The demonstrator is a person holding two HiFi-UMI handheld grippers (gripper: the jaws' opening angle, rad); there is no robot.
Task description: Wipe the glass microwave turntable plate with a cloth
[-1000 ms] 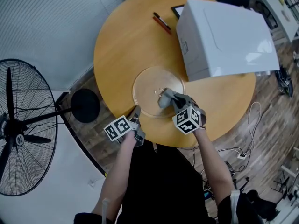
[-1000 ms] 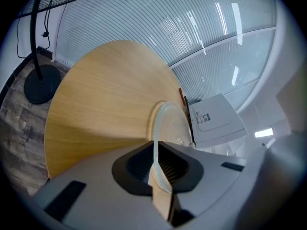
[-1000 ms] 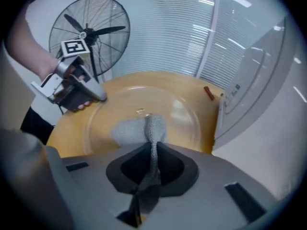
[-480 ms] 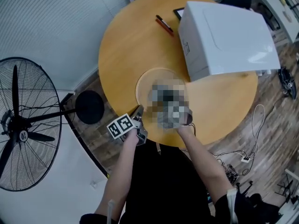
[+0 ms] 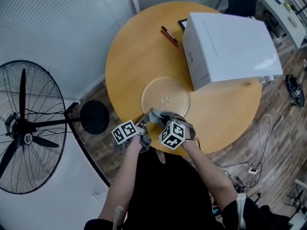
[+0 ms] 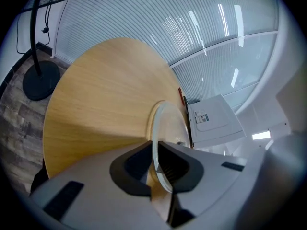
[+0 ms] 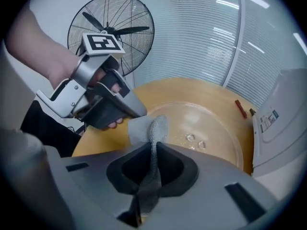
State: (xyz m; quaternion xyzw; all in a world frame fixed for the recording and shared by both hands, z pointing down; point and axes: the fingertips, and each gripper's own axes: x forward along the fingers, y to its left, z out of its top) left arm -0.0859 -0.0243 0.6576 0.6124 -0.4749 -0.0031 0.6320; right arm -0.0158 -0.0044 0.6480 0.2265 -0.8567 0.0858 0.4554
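The round glass turntable plate (image 5: 165, 97) lies on the round wooden table (image 5: 129, 51). My left gripper (image 5: 143, 123) is shut on the plate's near left rim (image 6: 156, 150), which shows edge-on between its jaws. My right gripper (image 5: 158, 116) is shut on a grey cloth (image 7: 149, 128); the cloth (image 5: 154, 115) rests on the plate's near edge, right beside the left gripper (image 7: 136, 110). Through the glass plate (image 7: 201, 123) in the right gripper view I see its centre nubs.
A white microwave (image 5: 228, 44) stands on the table's far right, close to the plate. A red pen and a black pen (image 5: 169, 35) lie beyond the plate. A standing fan (image 5: 24, 128) is on the floor at the left. Cables lie on the floor at the right.
My right gripper has carried the cloth from the plate's right side to its near left edge, close to the left gripper. The left gripper has kept its hold on the rim.
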